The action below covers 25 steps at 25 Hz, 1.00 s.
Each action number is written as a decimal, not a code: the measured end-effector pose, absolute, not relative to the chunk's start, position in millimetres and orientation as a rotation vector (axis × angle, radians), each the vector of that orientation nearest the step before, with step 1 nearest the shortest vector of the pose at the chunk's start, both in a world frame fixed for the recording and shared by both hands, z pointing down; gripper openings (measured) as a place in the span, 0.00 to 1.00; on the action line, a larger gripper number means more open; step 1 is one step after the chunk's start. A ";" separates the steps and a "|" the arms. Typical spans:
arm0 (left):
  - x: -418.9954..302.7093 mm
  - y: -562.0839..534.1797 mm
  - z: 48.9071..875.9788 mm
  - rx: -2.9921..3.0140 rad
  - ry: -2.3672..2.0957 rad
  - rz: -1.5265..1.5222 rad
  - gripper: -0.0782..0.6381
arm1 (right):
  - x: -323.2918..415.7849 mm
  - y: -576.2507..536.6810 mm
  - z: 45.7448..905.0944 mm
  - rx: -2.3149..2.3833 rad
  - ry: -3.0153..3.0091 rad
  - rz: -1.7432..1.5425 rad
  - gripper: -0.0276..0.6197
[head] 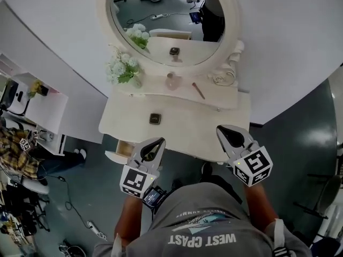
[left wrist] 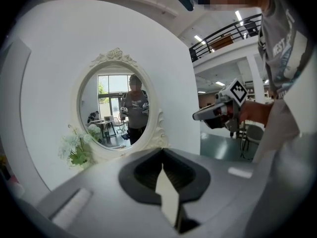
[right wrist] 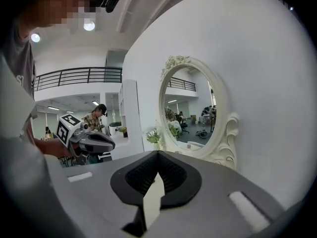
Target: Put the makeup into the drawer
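A small dark makeup compact (head: 155,118) lies on the cream vanity table (head: 209,123). Further back, on the raised shelf, are a brown makeup pencil (head: 199,90) and a small pinkish bottle (head: 171,81). A drawer (head: 124,149) stands pulled out at the table's front left. My left gripper (head: 160,142) is in the air before the front edge, near that drawer, shut with nothing in it. My right gripper (head: 221,128) hovers at the front right edge, shut and empty too. In the gripper views, the left gripper (left wrist: 162,150) and the right gripper (right wrist: 157,153) both face the mirror.
An oval mirror (head: 166,20) in a carved cream frame stands at the back, with a white flower bunch (head: 122,68) at its left. A white shelf unit (head: 45,108) and a seated person (head: 19,154) are at the left. Cables lie on the floor (head: 86,218).
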<state>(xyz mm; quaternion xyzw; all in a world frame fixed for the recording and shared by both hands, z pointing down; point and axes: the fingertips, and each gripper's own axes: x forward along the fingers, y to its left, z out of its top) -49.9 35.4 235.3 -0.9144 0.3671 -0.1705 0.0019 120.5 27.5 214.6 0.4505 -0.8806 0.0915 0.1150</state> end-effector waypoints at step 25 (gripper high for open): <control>40.6 -114.9 293.4 -2.891 0.907 -0.716 0.11 | 187.8 -88.1 268.3 1.406 -2.503 0.402 0.05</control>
